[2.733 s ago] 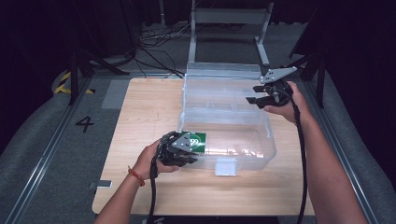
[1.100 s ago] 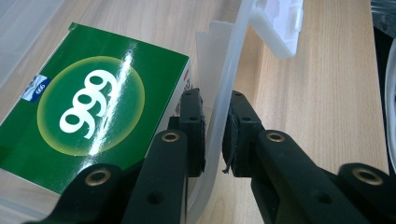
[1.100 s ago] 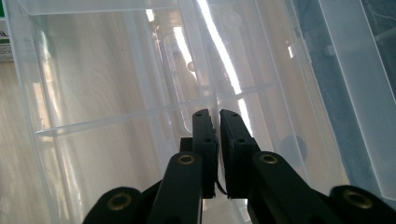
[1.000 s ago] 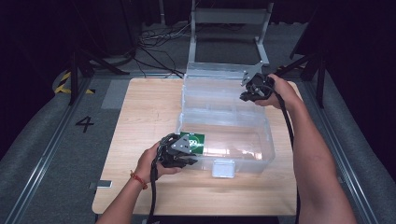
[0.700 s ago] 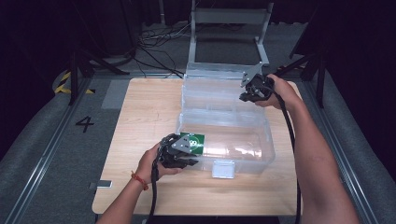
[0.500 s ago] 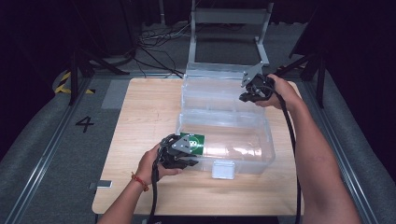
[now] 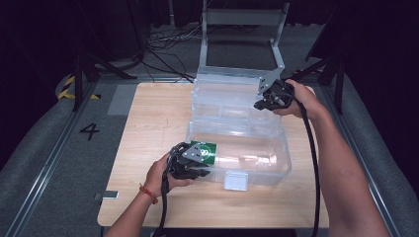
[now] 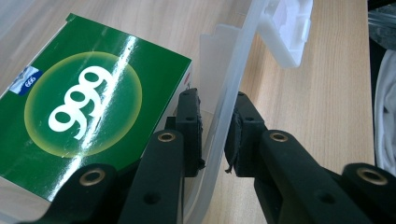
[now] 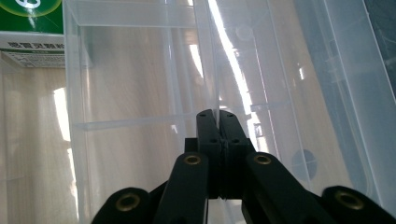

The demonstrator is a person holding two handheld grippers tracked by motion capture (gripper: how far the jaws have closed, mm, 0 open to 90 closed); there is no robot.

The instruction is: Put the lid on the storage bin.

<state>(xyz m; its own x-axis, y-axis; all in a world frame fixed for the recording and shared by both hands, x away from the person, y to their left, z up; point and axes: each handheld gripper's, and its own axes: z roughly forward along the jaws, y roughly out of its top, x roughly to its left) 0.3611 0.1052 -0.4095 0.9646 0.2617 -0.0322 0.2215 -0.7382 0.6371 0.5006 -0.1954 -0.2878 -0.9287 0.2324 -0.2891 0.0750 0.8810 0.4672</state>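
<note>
A clear plastic box [image 7: 269,170] stands on the wooden table [image 7: 148,128], its clear lid [image 7: 225,94] swung open behind it. A green carton marked 999 [image 7: 205,150] lies in the box's front left corner. My left gripper [image 7: 195,170] straddles the box's left front wall [image 8: 229,88], one jaw inside beside the green carton [image 8: 79,107], one outside, shut on the wall. My right gripper [image 7: 262,103] is at the lid's right side. In the right gripper view its jaws [image 9: 217,114] are pinched together on a thin clear edge of the lid [image 9: 212,51].
A white latch [image 7: 235,180] hangs on the box's front wall, also visible as the latch [image 8: 289,28] past my left jaws. A grey metal frame [image 7: 242,34] stands beyond the table's far edge. Cables [image 7: 311,163] trail from both grippers.
My right gripper, earlier open and to the right of the lid, has moved left onto the lid's edge and closed there. The left gripper and the box have stayed put.
</note>
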